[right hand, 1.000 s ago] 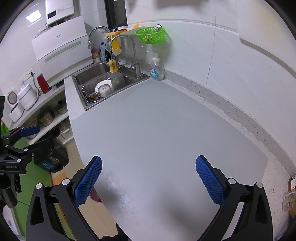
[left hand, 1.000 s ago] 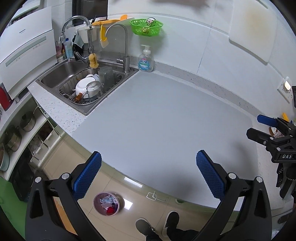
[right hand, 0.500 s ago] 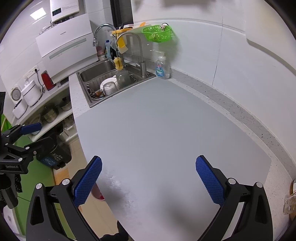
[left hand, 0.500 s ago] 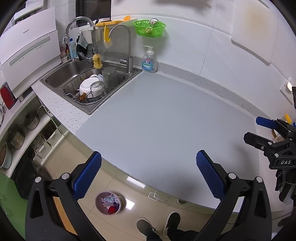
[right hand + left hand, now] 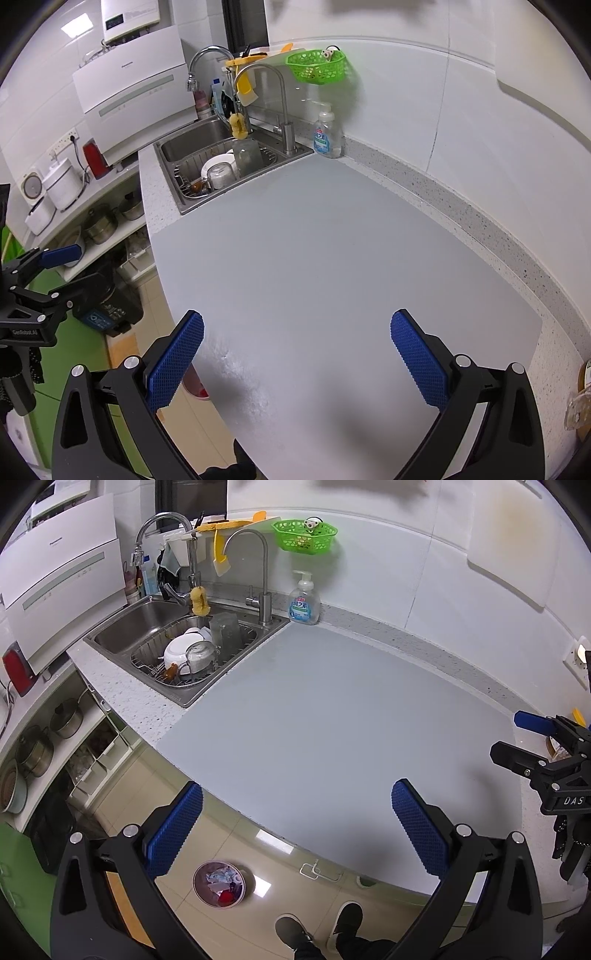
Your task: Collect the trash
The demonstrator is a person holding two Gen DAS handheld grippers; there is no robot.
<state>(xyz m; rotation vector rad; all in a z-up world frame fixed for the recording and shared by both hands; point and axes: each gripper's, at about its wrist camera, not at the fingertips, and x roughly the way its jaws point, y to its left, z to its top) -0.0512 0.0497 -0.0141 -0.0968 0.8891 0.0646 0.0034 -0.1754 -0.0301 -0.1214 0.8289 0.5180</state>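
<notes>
A small round trash bin with crumpled paper and red scraps stands on the floor below the counter's front edge; its pink rim peeks past the counter in the right wrist view. My left gripper is open and empty above the counter's front edge, over the floor. My right gripper is open and empty over the grey mat. No trash shows on the mat. Each gripper shows in the other's view, the right gripper at the far right and the left gripper at the far left.
A steel sink with dishes in a rack is at the back left, with a soap bottle and green basket behind. Pots sit on shelves at left. A jar is at the counter's right end.
Both views have shifted slightly; the sink and wall sit a little nearer and lower in frame. Both grippers stay open and empty.
</notes>
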